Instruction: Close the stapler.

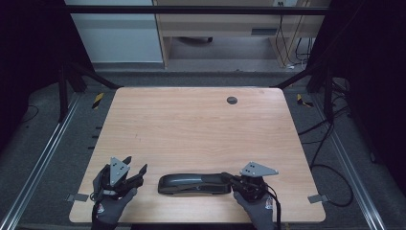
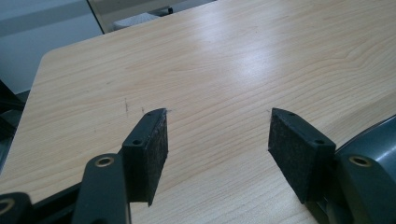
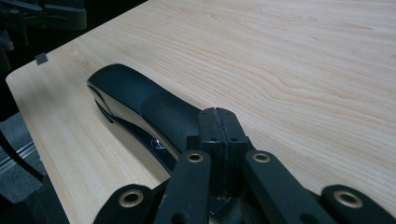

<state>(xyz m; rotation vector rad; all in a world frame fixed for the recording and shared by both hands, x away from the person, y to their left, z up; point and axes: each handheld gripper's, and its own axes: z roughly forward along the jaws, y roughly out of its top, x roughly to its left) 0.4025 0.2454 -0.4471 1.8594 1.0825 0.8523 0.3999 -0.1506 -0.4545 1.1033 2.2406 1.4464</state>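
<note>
A long black stapler (image 1: 194, 183) lies flat near the front edge of the wooden table (image 1: 201, 124), its length running left to right. My right gripper (image 1: 226, 178) is at the stapler's right end, pointing left along it. In the right gripper view the right gripper (image 3: 218, 116) has its pads pressed together with nothing between them, just over the rear of the stapler (image 3: 140, 98). My left gripper (image 1: 136, 164) stands open to the left of the stapler, apart from it. In its own view the left gripper (image 2: 224, 140) shows bare wood between the pads.
A small dark round grommet (image 1: 231, 100) sits in the table near the far edge. Metal rails and cables run on the floor along both sides. The left gripper (image 3: 42, 14) shows dimly at the top left of the right gripper view.
</note>
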